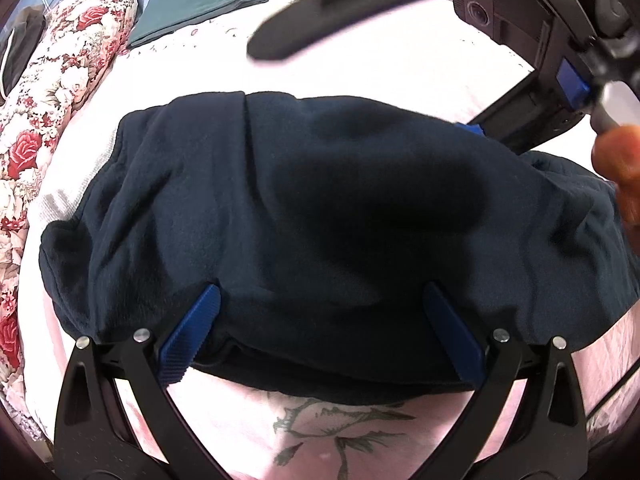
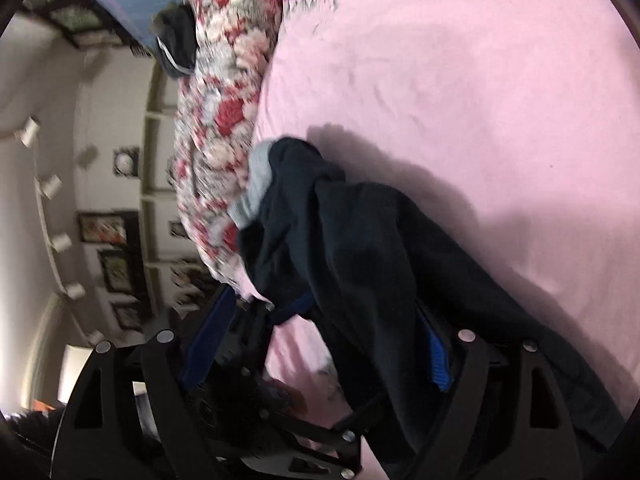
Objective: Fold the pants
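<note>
Left hand-held gripper (image 1: 320, 300) spread wide over folded navy pants (image 1: 320, 208), right hand-held gripper (image 2: 332, 344) wide too, cloth between unpressed, pink bedsheet (image 2: 480, 100), floral quilt (image 1: 52, 96).

No readable text from either wrist camera.
I can make out no lettering, label, brand or number on anything I see; the framed pictures on the wall are too blurred.
</note>
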`<action>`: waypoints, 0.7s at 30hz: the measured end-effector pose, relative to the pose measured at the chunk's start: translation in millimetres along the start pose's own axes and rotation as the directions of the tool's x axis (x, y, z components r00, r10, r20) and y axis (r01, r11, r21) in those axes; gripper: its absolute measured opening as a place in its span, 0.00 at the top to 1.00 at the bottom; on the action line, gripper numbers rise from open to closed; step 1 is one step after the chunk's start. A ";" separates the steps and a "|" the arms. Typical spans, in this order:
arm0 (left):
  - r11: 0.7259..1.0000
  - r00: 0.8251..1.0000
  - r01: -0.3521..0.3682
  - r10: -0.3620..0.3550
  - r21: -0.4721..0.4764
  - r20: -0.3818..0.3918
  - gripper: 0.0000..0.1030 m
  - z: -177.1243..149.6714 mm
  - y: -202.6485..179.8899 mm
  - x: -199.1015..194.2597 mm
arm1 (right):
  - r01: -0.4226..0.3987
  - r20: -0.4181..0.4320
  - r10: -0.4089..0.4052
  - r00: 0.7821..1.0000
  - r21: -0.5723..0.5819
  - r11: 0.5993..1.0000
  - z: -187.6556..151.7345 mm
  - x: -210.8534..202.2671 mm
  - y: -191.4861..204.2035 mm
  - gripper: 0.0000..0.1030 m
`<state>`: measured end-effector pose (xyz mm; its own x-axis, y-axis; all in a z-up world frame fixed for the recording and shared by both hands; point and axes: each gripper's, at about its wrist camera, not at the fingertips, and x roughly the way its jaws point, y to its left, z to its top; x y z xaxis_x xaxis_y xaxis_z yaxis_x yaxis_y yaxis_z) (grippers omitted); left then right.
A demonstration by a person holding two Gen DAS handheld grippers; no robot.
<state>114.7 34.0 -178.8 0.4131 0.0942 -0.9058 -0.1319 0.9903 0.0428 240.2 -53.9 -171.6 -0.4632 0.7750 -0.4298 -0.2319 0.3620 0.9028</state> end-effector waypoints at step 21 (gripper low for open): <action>1.000 1.000 -0.008 0.008 -0.006 -0.011 0.02 -4.0 -9.0 -1.8 | 0.190 0.372 -0.138 0.918 -0.107 0.976 -19.6 -64.9 47.1 0.28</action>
<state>111.5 24.5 -179.3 0.4021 0.1005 -0.9101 -0.1405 0.9890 0.0472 242.5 -97.3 -101.5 -0.0751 0.8542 -0.5146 -0.4063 0.4451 0.7980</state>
